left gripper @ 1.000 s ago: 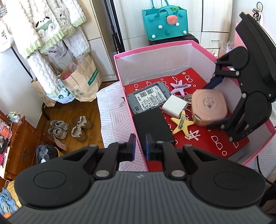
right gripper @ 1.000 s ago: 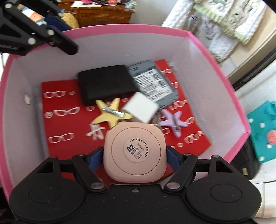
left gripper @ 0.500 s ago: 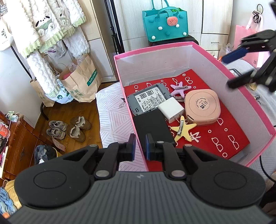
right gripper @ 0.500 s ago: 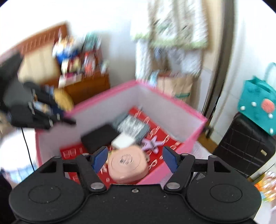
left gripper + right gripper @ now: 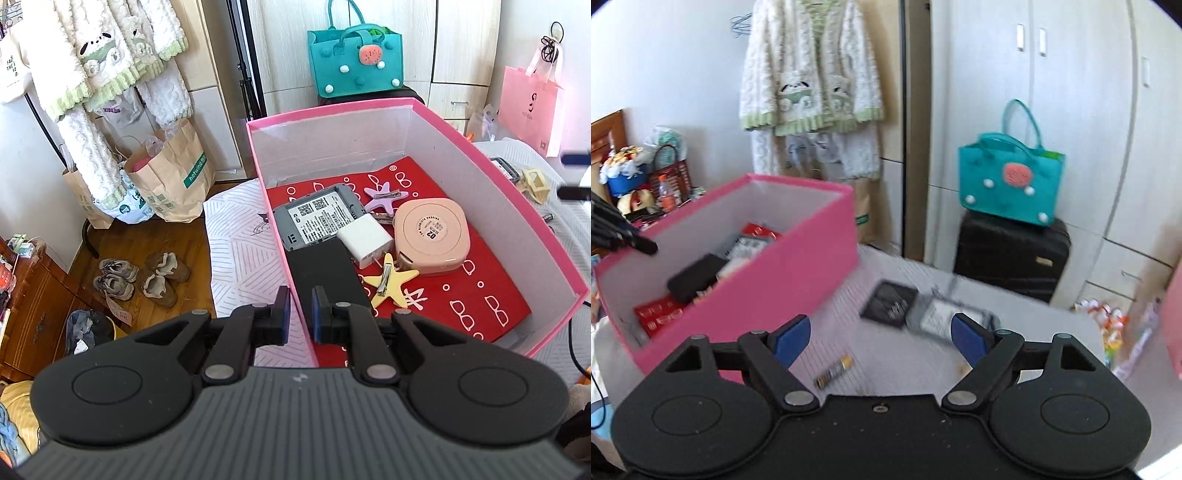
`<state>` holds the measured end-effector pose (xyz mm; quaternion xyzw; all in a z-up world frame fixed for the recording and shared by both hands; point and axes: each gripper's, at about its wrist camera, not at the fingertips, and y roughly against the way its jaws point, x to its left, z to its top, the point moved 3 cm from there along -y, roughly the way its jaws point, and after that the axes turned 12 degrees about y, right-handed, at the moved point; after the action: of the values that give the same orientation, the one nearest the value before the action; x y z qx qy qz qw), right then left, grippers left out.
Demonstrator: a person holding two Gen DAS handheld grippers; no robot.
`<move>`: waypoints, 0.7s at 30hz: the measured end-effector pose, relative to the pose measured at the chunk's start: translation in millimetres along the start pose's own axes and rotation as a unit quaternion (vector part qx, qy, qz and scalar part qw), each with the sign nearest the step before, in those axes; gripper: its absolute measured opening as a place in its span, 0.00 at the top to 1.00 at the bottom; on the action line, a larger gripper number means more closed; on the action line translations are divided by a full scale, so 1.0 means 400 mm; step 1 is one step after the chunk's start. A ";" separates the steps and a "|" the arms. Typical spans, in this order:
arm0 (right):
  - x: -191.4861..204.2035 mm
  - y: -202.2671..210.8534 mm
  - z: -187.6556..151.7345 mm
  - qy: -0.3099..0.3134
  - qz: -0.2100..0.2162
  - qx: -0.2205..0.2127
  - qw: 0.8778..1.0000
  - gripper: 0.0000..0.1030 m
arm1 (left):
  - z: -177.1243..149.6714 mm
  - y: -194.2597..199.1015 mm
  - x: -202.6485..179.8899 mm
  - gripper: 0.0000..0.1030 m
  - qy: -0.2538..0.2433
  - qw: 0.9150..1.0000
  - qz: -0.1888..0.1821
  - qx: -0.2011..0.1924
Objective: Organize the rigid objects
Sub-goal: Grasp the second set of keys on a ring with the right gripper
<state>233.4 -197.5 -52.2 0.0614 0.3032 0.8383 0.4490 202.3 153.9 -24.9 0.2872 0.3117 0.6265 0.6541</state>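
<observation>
**Desk:** What does the left wrist view show as done?

**Photographer:** Six items lie on the red patterned liner of the pink cardboard box (image 5: 436,122) at centre frame: a grey device with a printed label (image 5: 317,218), a flat black slab (image 5: 327,275), a white square charger block (image 5: 365,240), a peach rounded compact case (image 5: 434,236), a lilac star hair clip (image 5: 382,194) and a yellow star hair clip (image 5: 389,282). The left gripper (image 5: 298,317), bottom centre, has its jaws pressed on the box's near wall.

**Desk:** And what is left?

**Photographer:** Several pieces still lie outside on the white ribbed bedcover (image 5: 905,354). In the right wrist view a black square item (image 5: 889,303) and a blurred grey device (image 5: 945,319) sit at centre, with a small gold-and-black battery (image 5: 834,370) lower down. A cream claw clip (image 5: 533,182) lies at the right edge of the left view. The right gripper (image 5: 881,339) carries nothing, its jaws spreading wide above them. I'd judge the sorting past halfway.
</observation>
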 end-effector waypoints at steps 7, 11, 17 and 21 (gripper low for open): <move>0.011 -0.009 -0.148 -0.105 -0.015 0.014 0.994 0.21 | -0.004 0.000 0.009 0.89 0.008 1.000 -0.005 -0.006; 0.015 -0.006 -0.198 -0.125 -0.039 0.007 0.991 0.35 | -0.004 0.001 0.012 0.89 0.009 1.000 -0.006 -0.007; 0.012 -0.033 -0.213 -0.120 -0.065 0.014 0.991 0.49 | -0.003 0.003 0.012 0.89 0.009 1.000 -0.008 -0.006; 0.000 -0.053 -0.217 -0.137 -0.072 0.033 0.987 0.58 | -0.004 0.003 0.013 0.89 0.010 1.000 -0.008 -0.007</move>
<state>216.0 -228.0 -134.5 0.1685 0.2697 0.7771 0.5432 200.4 159.1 -25.4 0.2742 0.3161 0.6264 0.6577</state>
